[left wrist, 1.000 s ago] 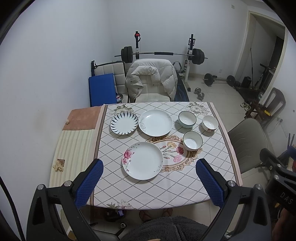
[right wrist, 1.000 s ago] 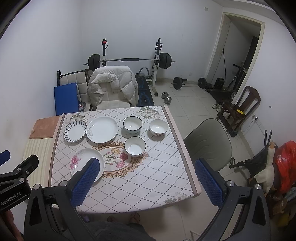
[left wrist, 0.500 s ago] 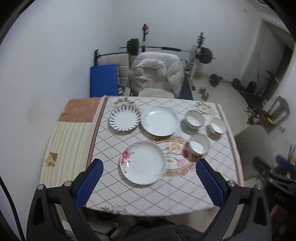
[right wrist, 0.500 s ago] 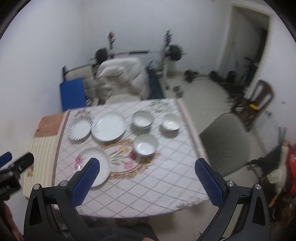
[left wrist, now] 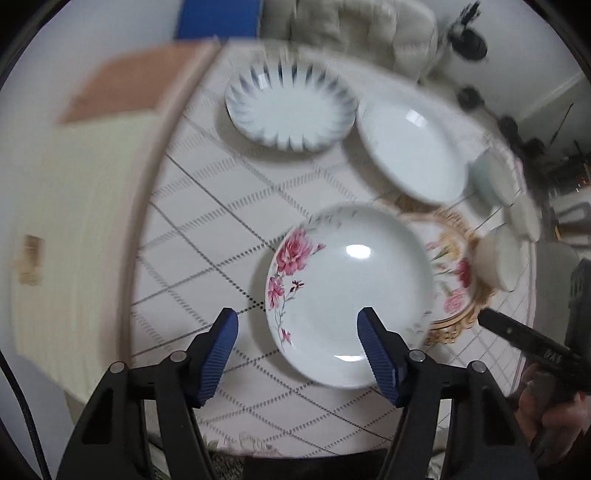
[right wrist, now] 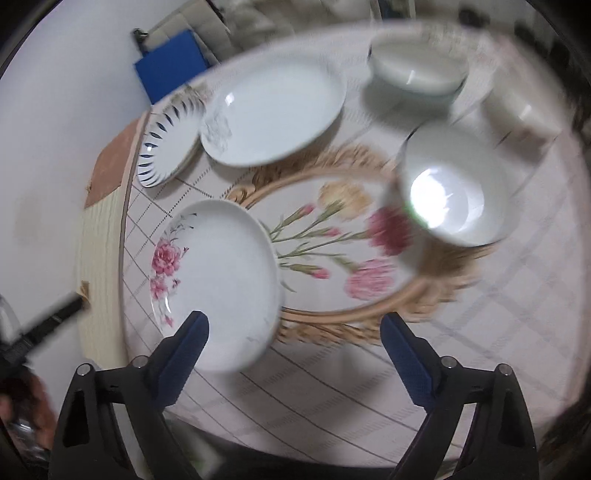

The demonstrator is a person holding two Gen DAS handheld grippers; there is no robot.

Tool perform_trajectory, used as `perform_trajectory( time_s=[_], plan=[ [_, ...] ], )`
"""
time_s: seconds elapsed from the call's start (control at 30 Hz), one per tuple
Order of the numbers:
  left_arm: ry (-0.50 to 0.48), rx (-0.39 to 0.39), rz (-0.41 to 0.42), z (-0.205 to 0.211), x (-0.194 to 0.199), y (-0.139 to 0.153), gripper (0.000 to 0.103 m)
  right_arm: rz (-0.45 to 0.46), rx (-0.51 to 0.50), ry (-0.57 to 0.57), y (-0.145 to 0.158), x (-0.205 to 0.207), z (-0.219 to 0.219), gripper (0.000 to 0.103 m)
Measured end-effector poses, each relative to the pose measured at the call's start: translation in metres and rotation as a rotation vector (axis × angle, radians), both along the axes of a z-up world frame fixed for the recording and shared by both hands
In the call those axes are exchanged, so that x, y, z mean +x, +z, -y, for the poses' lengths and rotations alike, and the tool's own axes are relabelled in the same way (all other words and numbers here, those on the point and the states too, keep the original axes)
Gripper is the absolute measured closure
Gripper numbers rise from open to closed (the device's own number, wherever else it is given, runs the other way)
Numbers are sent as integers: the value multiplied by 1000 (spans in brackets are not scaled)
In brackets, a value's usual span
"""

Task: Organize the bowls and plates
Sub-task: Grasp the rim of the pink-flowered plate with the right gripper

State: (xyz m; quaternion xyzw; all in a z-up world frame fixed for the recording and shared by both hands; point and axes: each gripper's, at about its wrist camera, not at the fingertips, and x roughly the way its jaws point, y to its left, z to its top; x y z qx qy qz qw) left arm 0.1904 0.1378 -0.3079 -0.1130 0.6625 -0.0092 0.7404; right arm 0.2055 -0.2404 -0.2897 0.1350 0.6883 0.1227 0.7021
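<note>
A rose-patterned plate lies nearest on the lattice tablecloth. My left gripper hovers over the plate's left rim, jaws closing, and its pads press on nothing. Behind sit a blue-striped plate and a plain white plate. My right gripper hangs over the floral medallion between the rose plate and the nearest white bowl. Its jaws are wide and closing, with nothing in them. Two more bowls stand further back.
A chair draped with a pale padded coat stands at the table's far side, next to a blue pad. A striped cream cloth lies left of the table. A hand with the other gripper's body shows at the right.
Both grippers have dropped steeply toward the table and tipped downward, so the dishes now fill both views. Both pairs of jaws have narrowed, the left more.
</note>
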Motion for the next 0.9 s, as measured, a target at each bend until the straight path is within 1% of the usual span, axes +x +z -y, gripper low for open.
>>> perform_trajectory(
  time_s=[0.03,0.1,0.13,0.2,0.27,0.33,0.37,0.43,0.47,0.5,0.53,0.57,0.6,0.67,0.73,0.83,0.9],
  plan=[
    [-25,-20,-30,-2,8,-18,39,-29,19,-10,-16,5,-6,16],
    [-49,-25,-68,-6,20,-41,39,-59,24,-18,-35,12,-16,23],
    [-65,-42,-87,-8,27,-52,39,-70,27,-21,-42,15,-20,24],
    [-90,-51,-115,-10,36,-66,44,-99,30,-25,-54,19,-29,33],
    [-122,-72,-141,-11,45,-80,52,-127,37,-33,-65,22,-33,40],
    [-155,-86,-163,-10,52,-89,56,-160,51,-49,-76,23,-37,44],
    [-171,-84,-172,-9,54,-93,56,-169,54,-53,-80,24,-39,49],
    [-203,-81,-174,-8,59,-97,61,-187,63,-61,-86,24,-44,57],
    [-217,-86,-168,-8,60,-97,67,-196,77,-63,-88,24,-46,64],
    [-228,-89,-175,-7,60,-98,69,-202,72,-60,-90,23,-49,67],
    [-239,-82,-167,-6,60,-98,74,-201,60,-56,-92,23,-51,68],
    [-253,-90,-165,-5,59,-98,82,-196,42,-49,-92,22,-54,71],
    [-270,-93,-162,-3,58,-99,81,-195,33,-49,-91,21,-53,74],
    [-292,-72,-148,-1,54,-97,82,-201,24,-52,-92,19,-54,81],
    [-274,-77,-161,-6,52,-96,84,-214,42,-71,-92,16,-52,83],
    [-256,-60,-167,-15,42,-91,86,-214,48,-50,-84,8,-56,83],
    [-243,-47,-171,-25,36,-88,86,-218,43,-23,-79,2,-70,83]
  ],
)
